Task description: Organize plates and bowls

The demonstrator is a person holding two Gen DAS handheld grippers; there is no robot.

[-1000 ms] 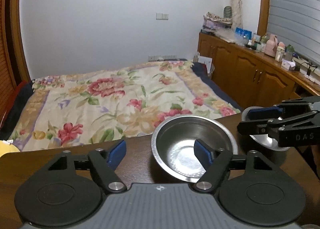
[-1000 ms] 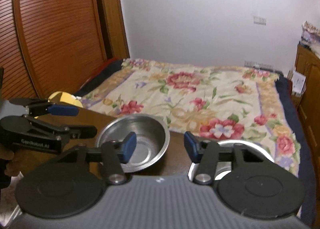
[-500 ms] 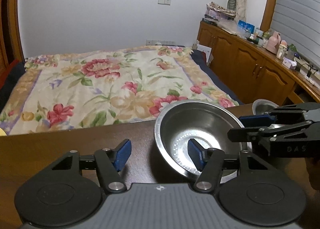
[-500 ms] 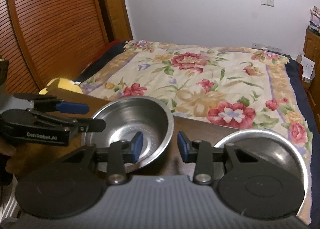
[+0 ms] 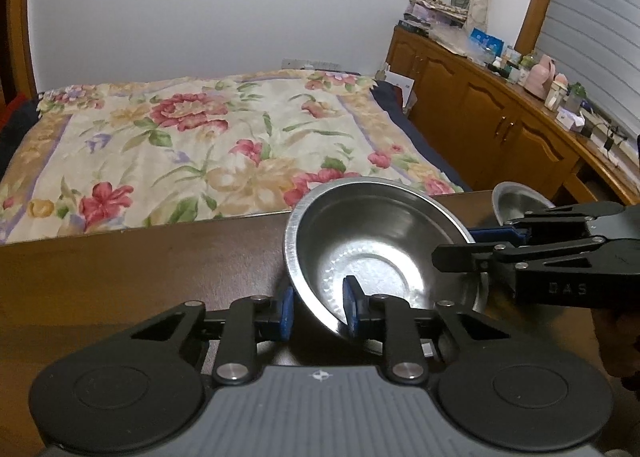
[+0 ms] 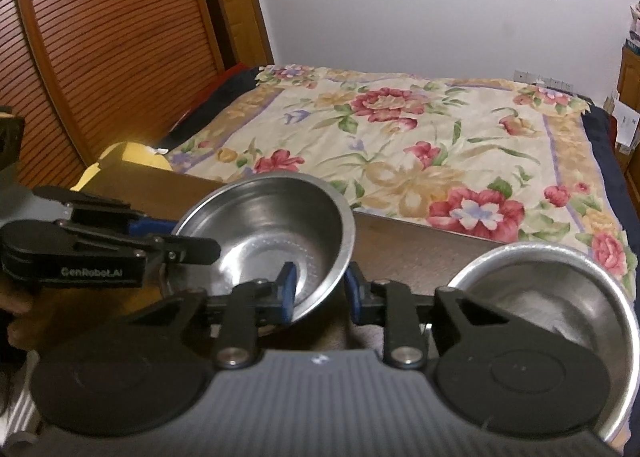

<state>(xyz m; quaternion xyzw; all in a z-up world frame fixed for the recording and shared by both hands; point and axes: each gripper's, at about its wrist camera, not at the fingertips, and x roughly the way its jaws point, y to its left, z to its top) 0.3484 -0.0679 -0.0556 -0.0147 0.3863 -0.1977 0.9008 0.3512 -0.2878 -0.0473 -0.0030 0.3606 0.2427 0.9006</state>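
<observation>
Where bowl tilts, second bowl alongside

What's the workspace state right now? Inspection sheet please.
Surface: dark wooden table, set at the foot of a bed.
Job's things: steel bowl mid-table, empty; second steel bowl to its right, apart from it, empty. No plates in view.
Clutter: yellow object just past the table's far left corner; nothing else seen on the table.
Grippers: left gripper straddles the middle bowl's left rim, right gripper its right rim; firm clamping cannot be told.
Cables: nothing seen on the table.
Surroundings: floral bedspread, wooden cabinets with bottles on top, slatted wooden door.
</observation>
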